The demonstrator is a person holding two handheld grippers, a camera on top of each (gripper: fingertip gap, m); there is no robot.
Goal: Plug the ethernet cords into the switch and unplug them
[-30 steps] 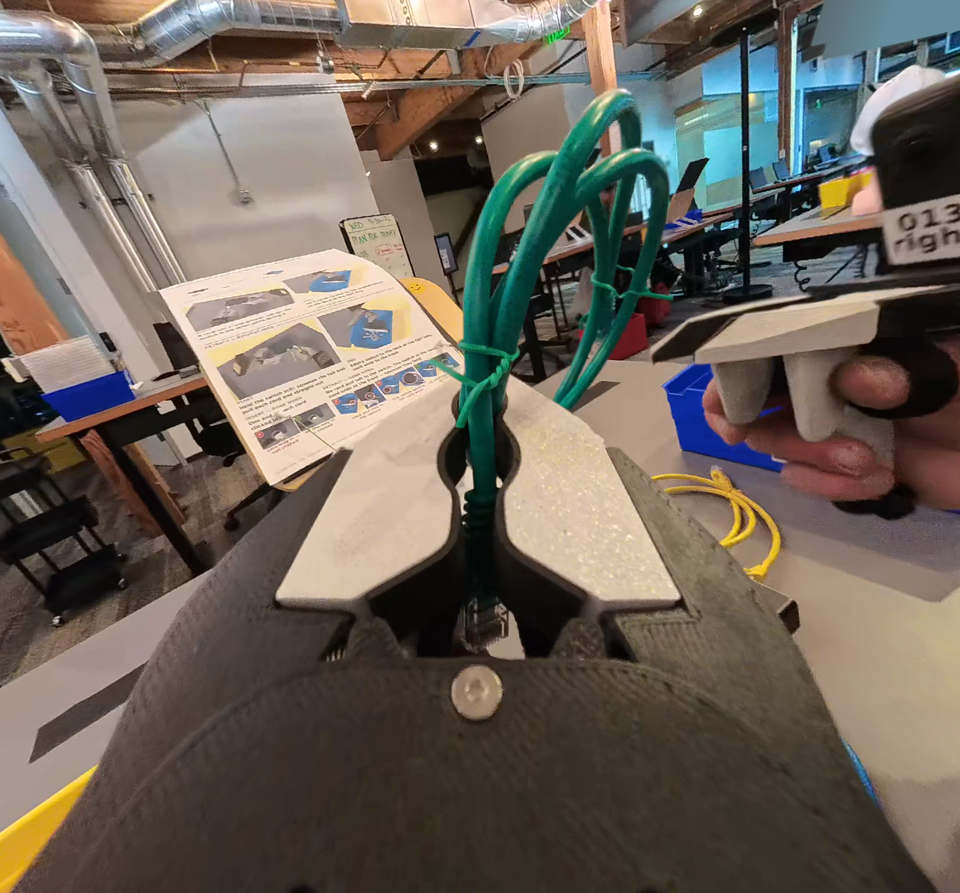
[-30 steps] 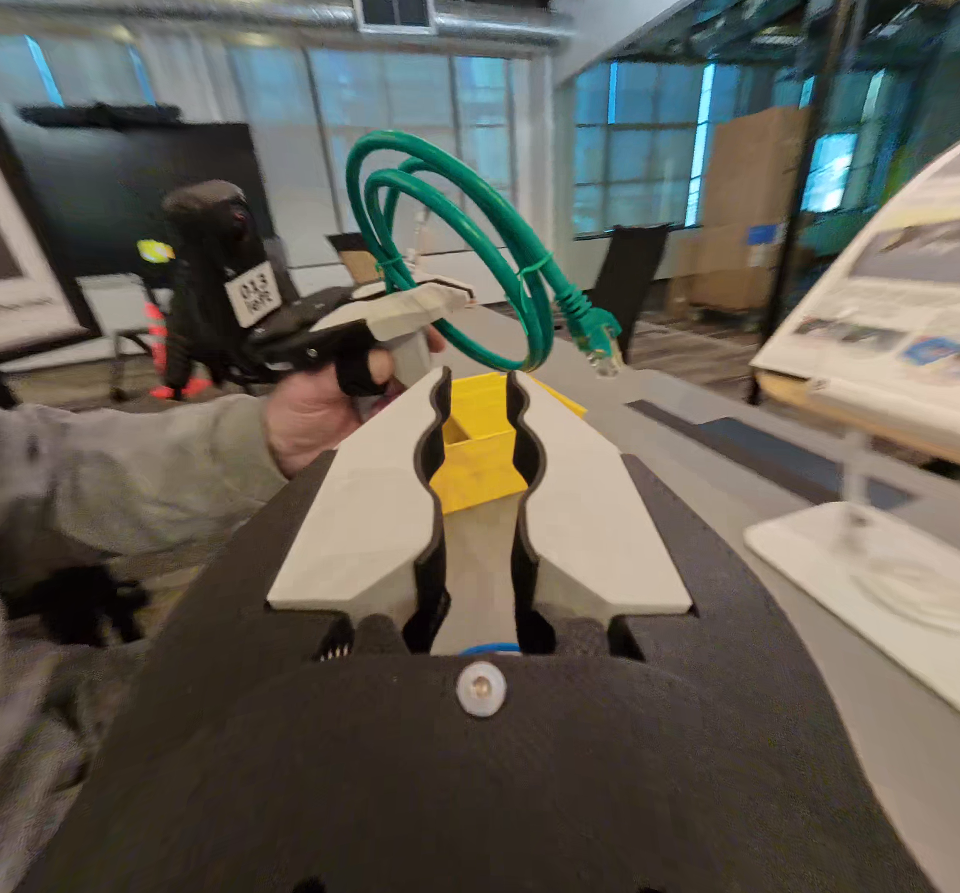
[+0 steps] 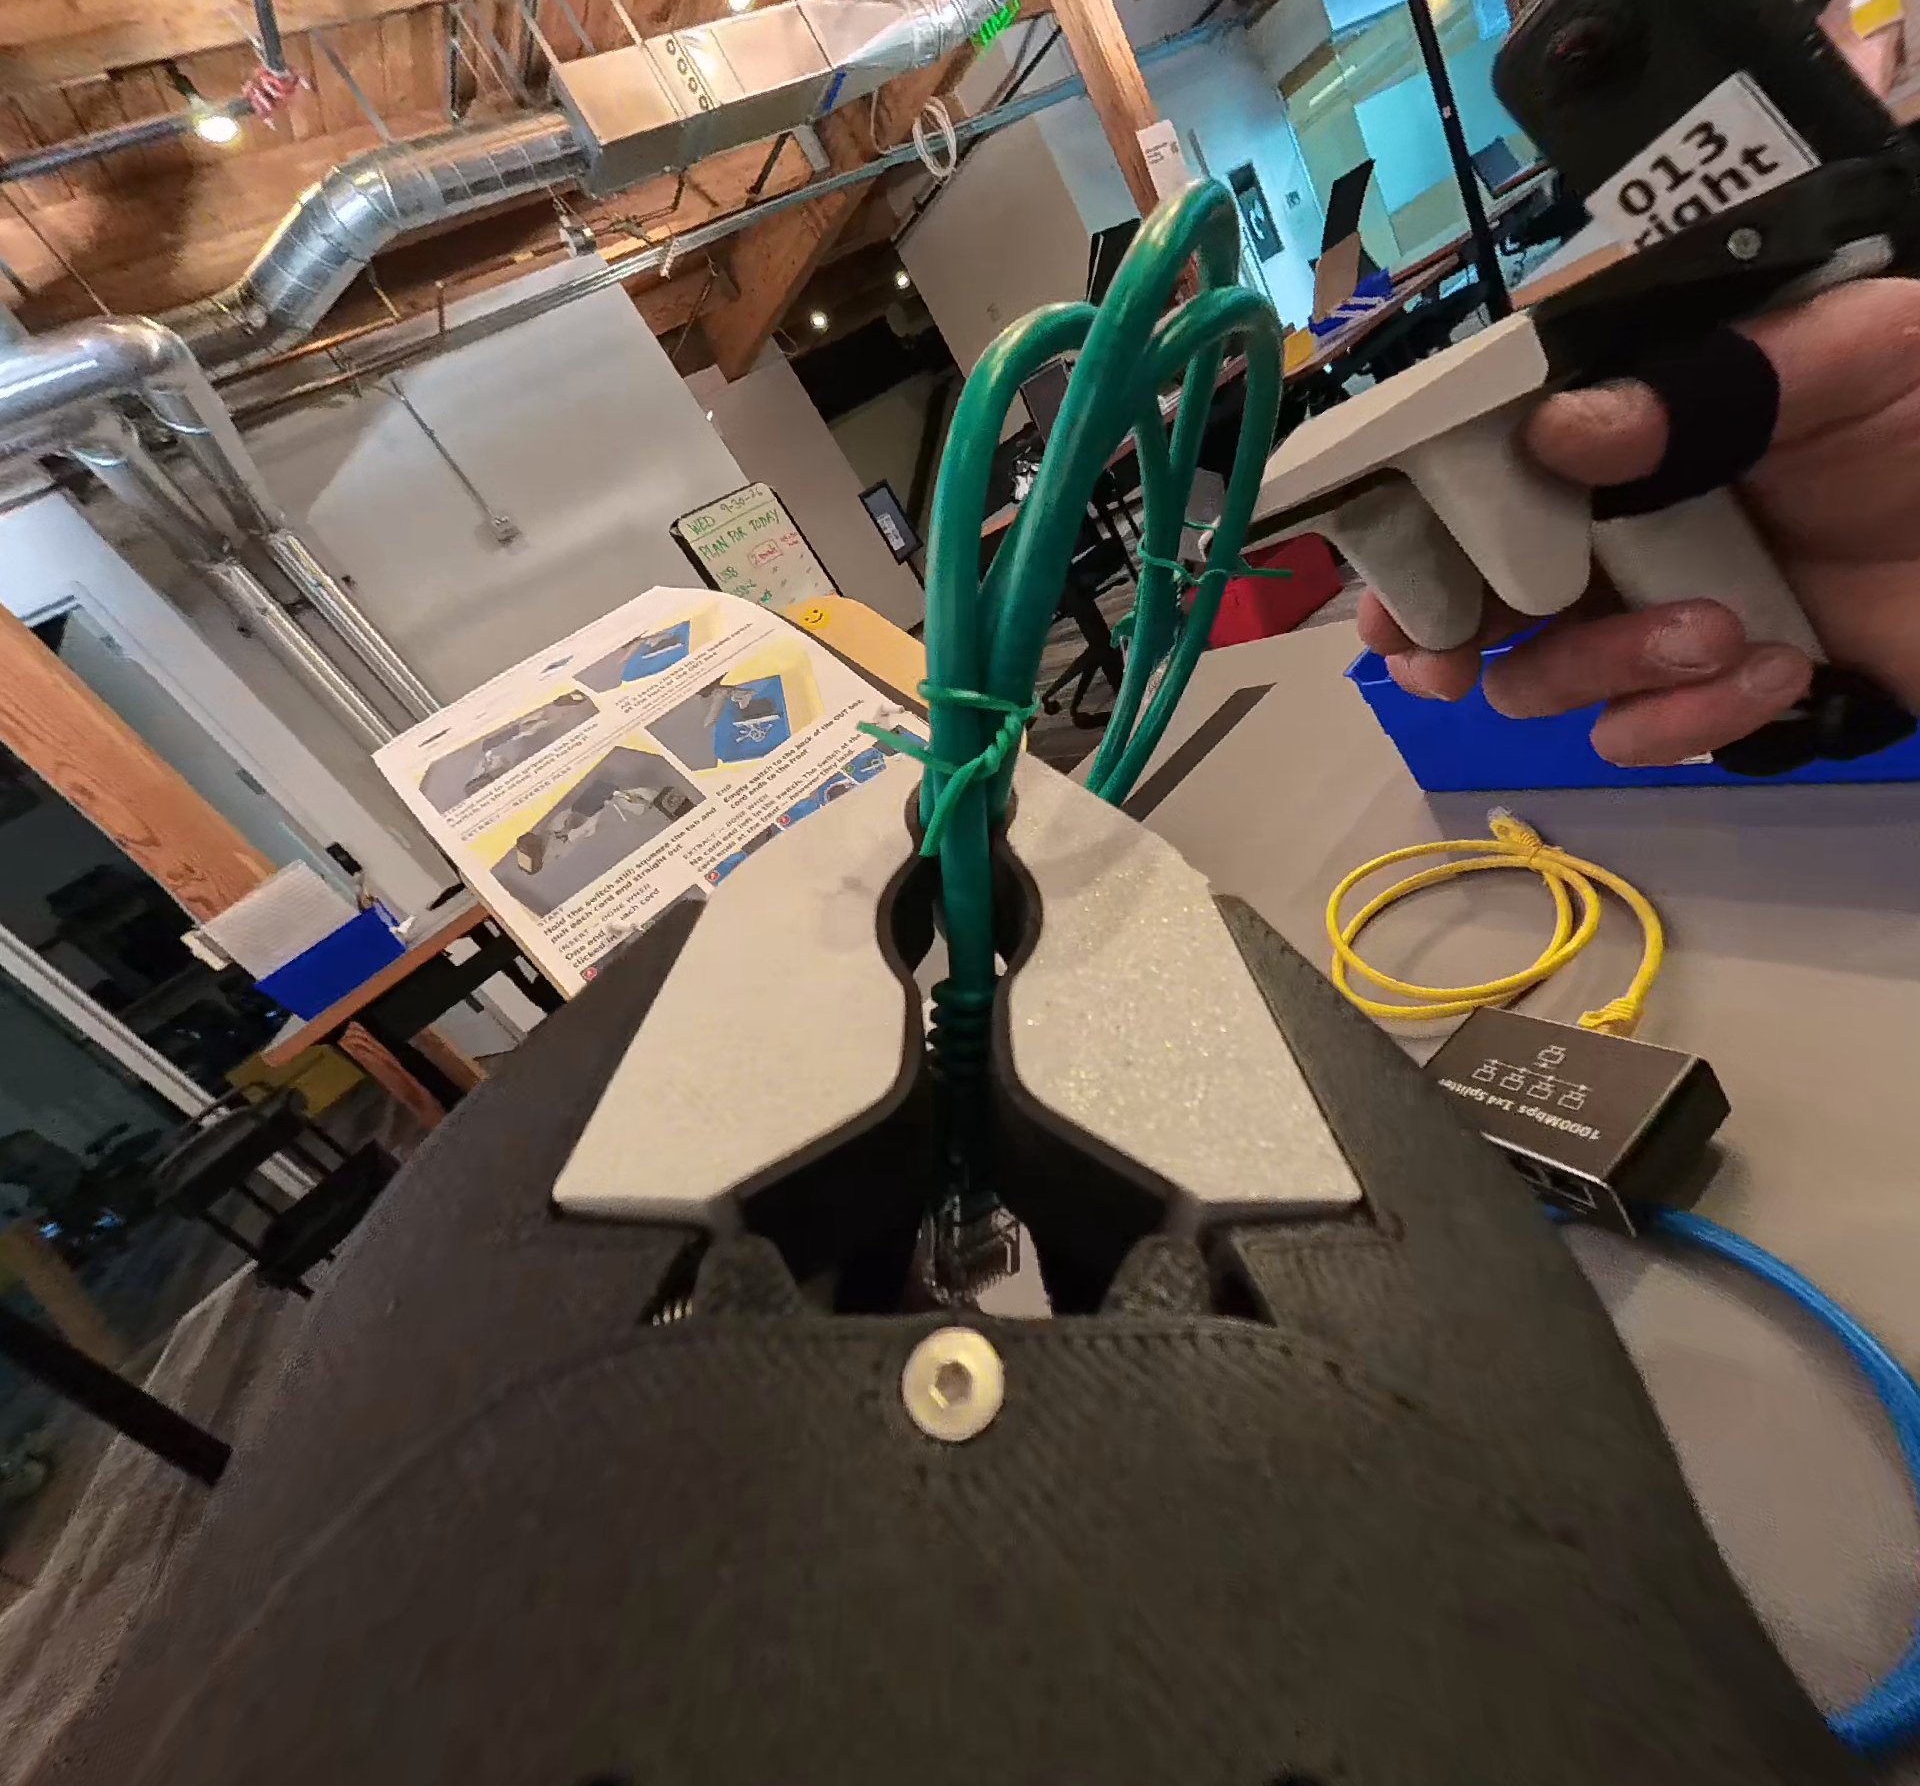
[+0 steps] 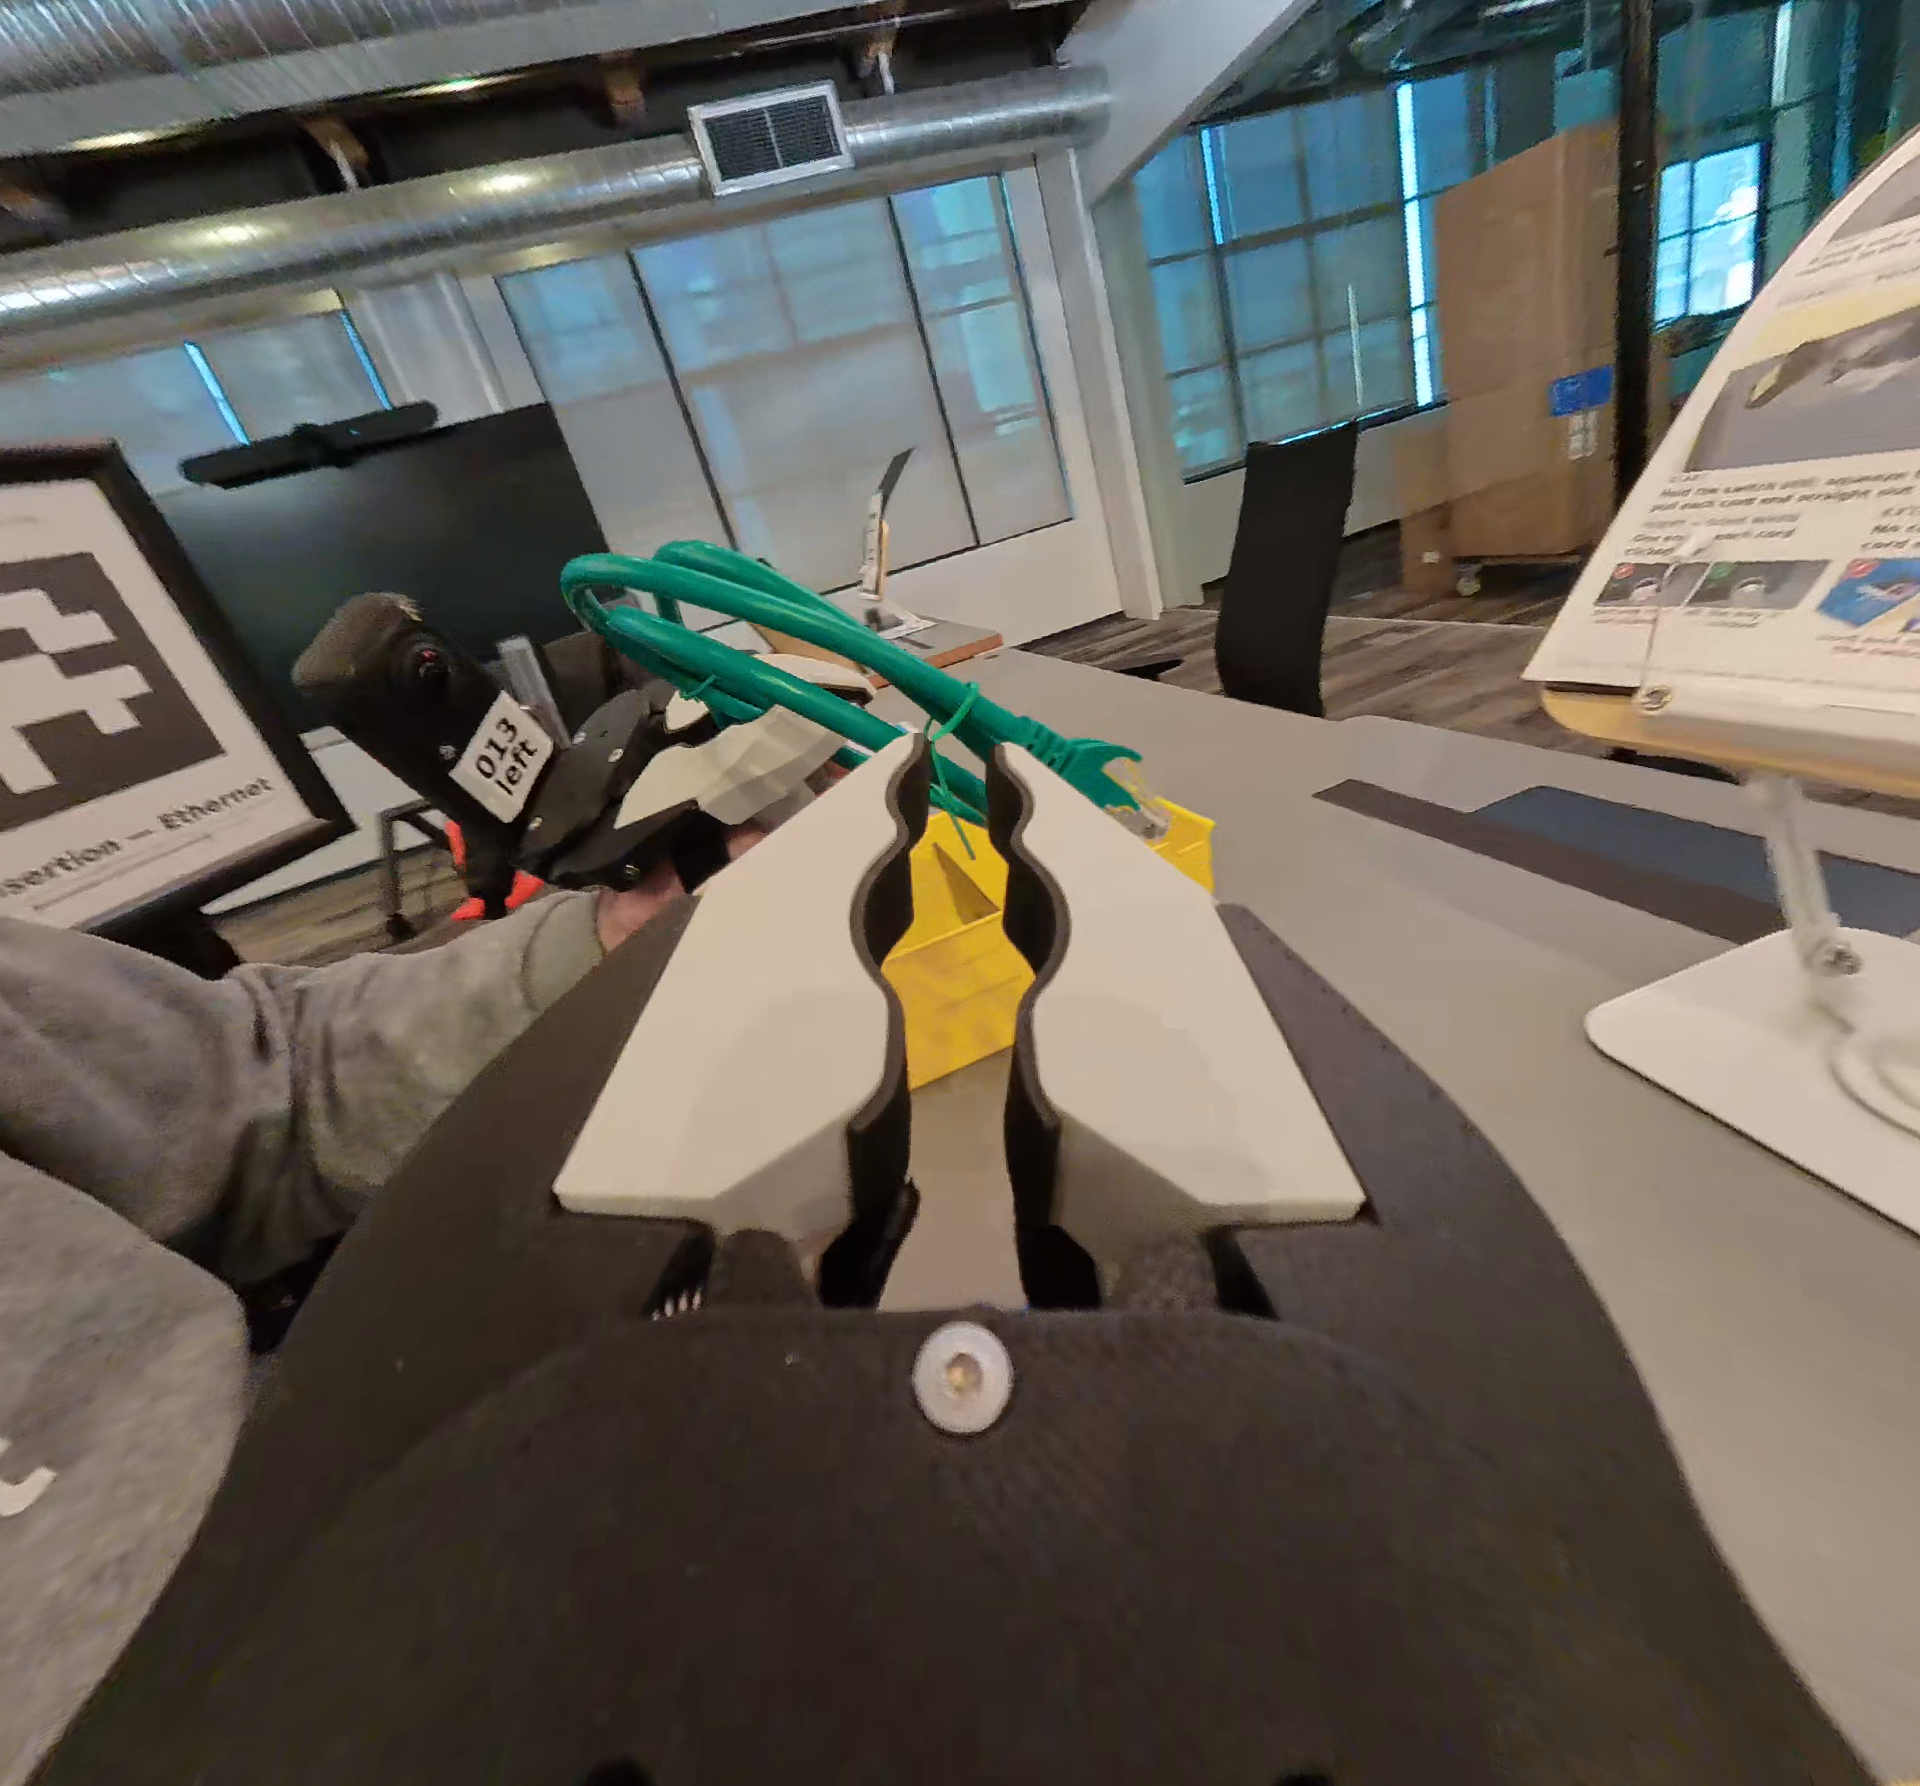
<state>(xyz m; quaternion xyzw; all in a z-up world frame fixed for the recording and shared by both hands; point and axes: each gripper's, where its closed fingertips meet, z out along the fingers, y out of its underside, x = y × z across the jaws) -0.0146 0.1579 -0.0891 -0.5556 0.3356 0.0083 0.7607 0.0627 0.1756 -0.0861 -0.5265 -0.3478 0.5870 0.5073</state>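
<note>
Two grippers are up in your hands. Your left gripper (image 3: 961,863) squeezes the green cord (image 3: 997,531), held above the tabletop (image 3: 1714,863). Your right gripper (image 4: 956,770) is a little apart, holding nothing. At 3 o'clock from the left gripper sits the switch (image 3: 1574,1108), with the yellow cord (image 3: 1455,936) plugged in.

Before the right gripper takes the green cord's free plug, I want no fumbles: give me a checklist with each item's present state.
1. Left gripper shut on green cord: ok.
2. Free plug exposed, nothing around it: ok.
3. Right gripper open: ok, a gap shows, nothing in it.
4. Green cord uncoiled: not ok, tied in loops.
5. Switch on the table with a free port: cannot tell; the yellow cord and blue cord reach it.
</note>
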